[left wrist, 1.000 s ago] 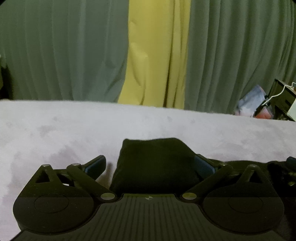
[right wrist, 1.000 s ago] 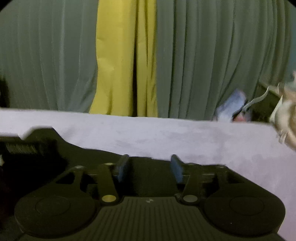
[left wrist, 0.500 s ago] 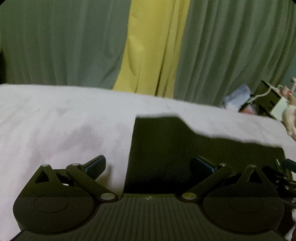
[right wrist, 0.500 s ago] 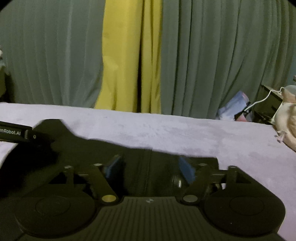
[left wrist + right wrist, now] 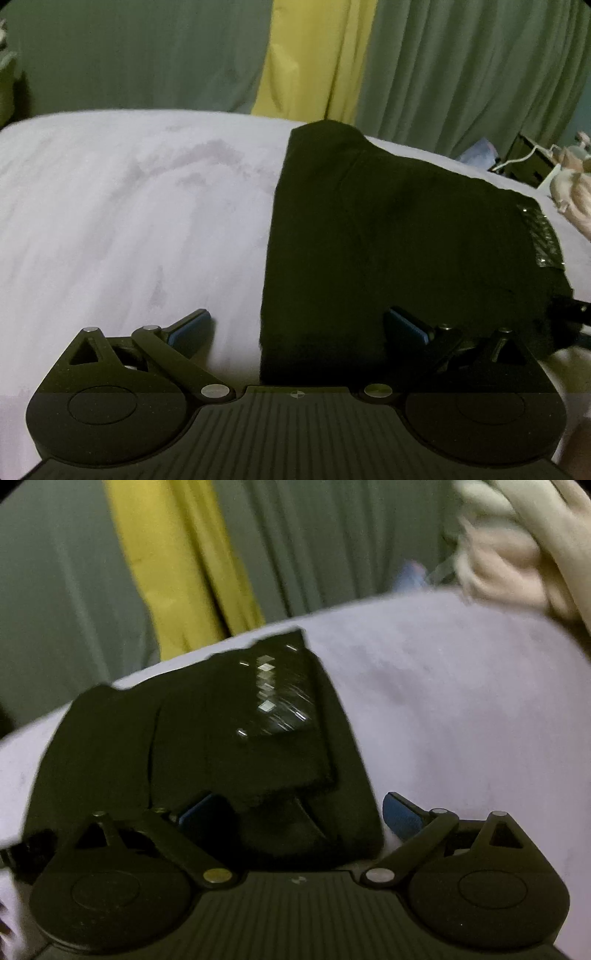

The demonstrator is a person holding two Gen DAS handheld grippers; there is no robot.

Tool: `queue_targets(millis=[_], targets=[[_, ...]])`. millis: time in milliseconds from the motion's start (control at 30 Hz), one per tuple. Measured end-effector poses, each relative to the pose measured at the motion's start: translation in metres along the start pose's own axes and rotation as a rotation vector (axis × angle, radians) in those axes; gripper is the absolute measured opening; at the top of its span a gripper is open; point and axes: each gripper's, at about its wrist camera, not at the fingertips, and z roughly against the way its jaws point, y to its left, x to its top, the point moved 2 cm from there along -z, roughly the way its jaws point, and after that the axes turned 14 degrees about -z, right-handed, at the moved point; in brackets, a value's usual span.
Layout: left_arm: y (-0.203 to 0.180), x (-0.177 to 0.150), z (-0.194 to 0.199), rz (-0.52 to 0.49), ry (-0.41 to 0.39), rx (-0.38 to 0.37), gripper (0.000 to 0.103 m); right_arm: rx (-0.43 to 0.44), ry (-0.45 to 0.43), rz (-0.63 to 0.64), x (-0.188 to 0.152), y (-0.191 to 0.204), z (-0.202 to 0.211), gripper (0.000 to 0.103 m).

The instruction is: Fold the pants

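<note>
Left tool and right tool, both spread wide, have lifted off folded pants.

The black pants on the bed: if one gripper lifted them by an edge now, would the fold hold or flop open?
Likely flop open: the black pants are soft layered cloth. Probably light. The plush bed cover may drag if pushed.

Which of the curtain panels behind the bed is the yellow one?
The narrow yellow panel in the middle; the wide green curtains hang on both sides of it.
</note>
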Motion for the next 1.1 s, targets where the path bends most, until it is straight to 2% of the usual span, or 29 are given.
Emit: queue_targets(millis=[100,300,333,433,500,633,733,800,933,1000,1033,1100], targets=[[-0.003,-0.015,0.004,-0.02,0.011,0.001,0.103,0.107,0.017,-0.146,-0.006,-0.019,0.011,0.096],[-0.001,-0.025,0.009,0.025,0.015,0.02,0.103,0.238,0.09,-0.234,-0.013,-0.032,0.016,0.096],[0.0,-0.024,0.009,0.035,0.019,0.021,0.103,0.225,0.095,-0.226,-0.013,-0.031,0.015,0.096],[0.0,-0.03,0.013,0.055,0.047,0.034,0.103,0.111,0.094,-0.153,-0.018,-0.024,0.01,0.096],[-0.001,-0.033,0.015,0.058,0.058,0.034,0.103,0.06,0.076,-0.063,-0.024,-0.013,0.012,0.099],[-0.004,-0.036,0.022,0.062,0.073,0.07,0.103,-0.052,-0.003,0.16,-0.042,0.012,0.02,0.099],[-0.009,-0.033,0.028,0.047,0.053,0.089,0.103,-0.082,-0.066,0.242,-0.056,0.024,0.033,0.099],[-0.015,-0.029,0.037,0.01,0.014,0.115,0.103,-0.097,-0.104,0.263,-0.062,0.029,0.039,0.099],[-0.03,-0.012,0.06,-0.138,-0.123,0.254,0.103,-0.052,-0.139,0.252,-0.063,0.036,0.048,0.099],[-0.039,-0.006,0.065,-0.212,-0.156,0.298,0.103,-0.061,-0.175,0.24,-0.062,0.041,0.056,0.099],[-0.042,-0.004,0.063,-0.244,-0.154,0.286,0.103,-0.075,-0.189,0.238,-0.062,0.043,0.056,0.099],[-0.043,-0.006,0.055,-0.256,-0.121,0.213,0.103,-0.106,-0.213,0.247,-0.063,0.047,0.056,0.099]])
